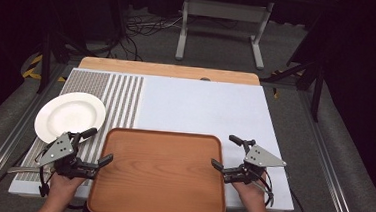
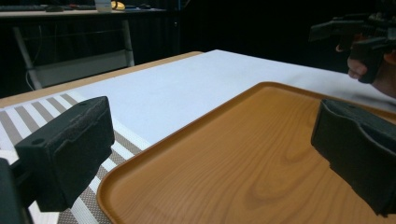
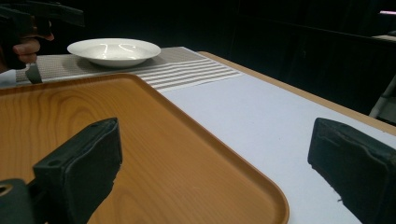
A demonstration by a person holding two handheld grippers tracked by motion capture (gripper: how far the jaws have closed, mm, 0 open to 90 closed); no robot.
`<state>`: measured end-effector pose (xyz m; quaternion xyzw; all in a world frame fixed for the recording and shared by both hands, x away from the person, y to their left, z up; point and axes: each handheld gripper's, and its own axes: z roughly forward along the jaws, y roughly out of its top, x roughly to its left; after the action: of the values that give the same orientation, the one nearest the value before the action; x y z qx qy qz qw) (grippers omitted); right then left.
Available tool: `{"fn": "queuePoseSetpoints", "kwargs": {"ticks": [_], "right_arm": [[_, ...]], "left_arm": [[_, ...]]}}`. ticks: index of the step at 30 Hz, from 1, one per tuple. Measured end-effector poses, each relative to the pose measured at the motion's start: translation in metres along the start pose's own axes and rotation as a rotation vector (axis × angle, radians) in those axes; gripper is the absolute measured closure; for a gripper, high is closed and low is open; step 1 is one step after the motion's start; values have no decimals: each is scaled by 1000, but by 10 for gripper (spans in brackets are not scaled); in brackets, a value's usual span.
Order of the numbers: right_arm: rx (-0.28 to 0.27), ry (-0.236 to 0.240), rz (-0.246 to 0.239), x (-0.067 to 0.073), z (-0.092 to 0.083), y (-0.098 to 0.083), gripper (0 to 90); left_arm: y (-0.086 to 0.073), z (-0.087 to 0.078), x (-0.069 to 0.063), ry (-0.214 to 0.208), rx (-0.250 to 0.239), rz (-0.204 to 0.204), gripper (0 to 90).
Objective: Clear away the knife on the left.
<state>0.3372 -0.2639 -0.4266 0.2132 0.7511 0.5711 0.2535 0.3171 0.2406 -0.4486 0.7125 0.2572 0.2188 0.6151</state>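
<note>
On the table's near edge, a bare wood-grain tray [image 1: 161,177]

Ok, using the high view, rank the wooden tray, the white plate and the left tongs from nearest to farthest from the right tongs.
1. Wooden tray: right beside the right tongs, one jaw over its right edge.
2. Left tongs: across the tray, at its left edge.
3. White plate: far left, on the striped mat.

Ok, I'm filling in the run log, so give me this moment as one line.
left gripper: open, at tray's left edge | right gripper: open, at tray's right edge | wooden tray: empty, on table | white plate: empty, on striped mat
</note>
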Motion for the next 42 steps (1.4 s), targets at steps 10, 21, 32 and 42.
{"fn": "queuePoseSetpoints", "kwargs": {"ticks": [10, 21, 32, 42], "right_arm": [[-5, 9, 6, -1, -1, 0, 39], [-13, 18, 8, -2, -1, 0, 44], [-8, 25, 9, -2, -1, 1, 48], [1, 38, 18, -2, -1, 1, 54]], "left_arm": [[0, -1, 0, -3, -3, 14, 3], [11, -2, 1, -34, 44, 6, 34], [29, -7, 3, -61, 84, 56, 52], [39, -11, 7, -108, 156, 111, 82]]}}
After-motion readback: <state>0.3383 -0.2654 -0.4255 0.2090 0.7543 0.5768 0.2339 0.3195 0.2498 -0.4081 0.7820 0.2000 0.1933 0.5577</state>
